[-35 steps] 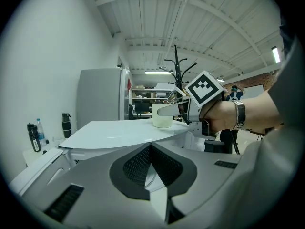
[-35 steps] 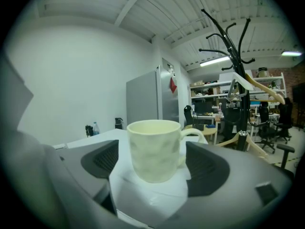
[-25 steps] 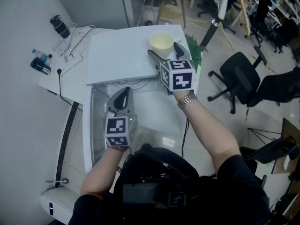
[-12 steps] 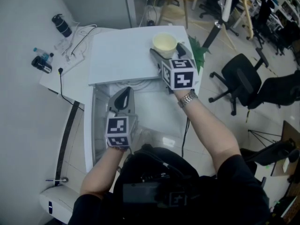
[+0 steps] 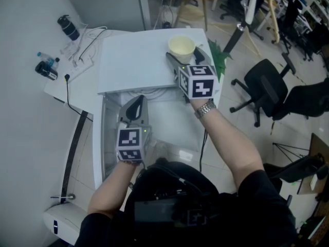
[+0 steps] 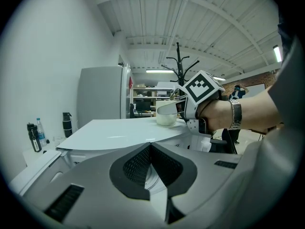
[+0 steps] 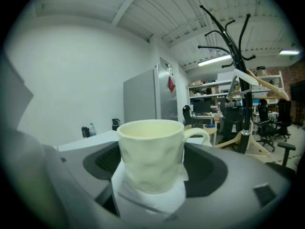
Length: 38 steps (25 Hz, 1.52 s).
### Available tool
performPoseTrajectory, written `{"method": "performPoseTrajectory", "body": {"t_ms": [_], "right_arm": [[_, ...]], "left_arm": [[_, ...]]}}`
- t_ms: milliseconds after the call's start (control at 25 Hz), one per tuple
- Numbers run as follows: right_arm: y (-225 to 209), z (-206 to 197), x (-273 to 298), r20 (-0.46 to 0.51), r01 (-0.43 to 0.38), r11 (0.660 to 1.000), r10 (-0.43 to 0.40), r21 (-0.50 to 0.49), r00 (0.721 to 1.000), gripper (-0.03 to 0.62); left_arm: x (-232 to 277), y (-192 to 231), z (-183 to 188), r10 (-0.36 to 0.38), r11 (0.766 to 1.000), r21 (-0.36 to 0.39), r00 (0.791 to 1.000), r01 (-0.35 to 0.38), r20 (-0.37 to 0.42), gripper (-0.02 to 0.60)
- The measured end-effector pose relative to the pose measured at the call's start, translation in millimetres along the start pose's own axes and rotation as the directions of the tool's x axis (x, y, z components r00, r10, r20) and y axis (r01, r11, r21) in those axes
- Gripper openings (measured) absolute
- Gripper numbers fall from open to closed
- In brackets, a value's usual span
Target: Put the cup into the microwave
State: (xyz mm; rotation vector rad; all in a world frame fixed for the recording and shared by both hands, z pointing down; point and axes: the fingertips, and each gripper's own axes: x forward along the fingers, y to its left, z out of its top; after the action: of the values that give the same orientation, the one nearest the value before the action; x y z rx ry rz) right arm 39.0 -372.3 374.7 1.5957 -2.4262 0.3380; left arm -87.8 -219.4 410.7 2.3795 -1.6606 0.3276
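In the head view, the cup [image 5: 181, 47] stands on the far right corner of the white microwave's top [image 5: 133, 60]. The right gripper [image 5: 184, 55] reaches in from the near side, one of its fingers [image 5: 172, 62] on each side of the cup. The left gripper [image 5: 134, 104] is held lower, in front of the microwave and well apart from the cup. To the left, a desk [image 5: 67, 89] carries bottles [image 5: 45, 68] and cables.

In the left gripper view, its fingers [image 6: 138, 163] are pressed together with nothing between them. Beyond their tips lies the flat microwave top, and the cup [image 6: 165, 119] is far ahead and to the right, framed by the right gripper.

In the right gripper view, the cup [image 7: 150, 154] stands upright between the wide-spread fingers [image 7: 102, 161], its base on the white corner of the microwave top. Its handle [image 7: 198, 133] points right, above the right-hand finger. The fingers have just been closing in on it. They sit close beside the cup's walls, yet no firm press on it shows.
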Motion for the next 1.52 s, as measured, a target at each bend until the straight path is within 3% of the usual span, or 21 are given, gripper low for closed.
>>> {"method": "performPoseTrajectory", "body": {"t_ms": [1520], "right_arm": [[16.8,-5.1,-57.4,0.067,-0.111,0.993,0.113,-0.036,0.991,0.426]], "left_arm": [[-26.9,-36.2,-9.1,0.026,1.000,0.010,1.000,-0.026,0.003,0.002]]}}
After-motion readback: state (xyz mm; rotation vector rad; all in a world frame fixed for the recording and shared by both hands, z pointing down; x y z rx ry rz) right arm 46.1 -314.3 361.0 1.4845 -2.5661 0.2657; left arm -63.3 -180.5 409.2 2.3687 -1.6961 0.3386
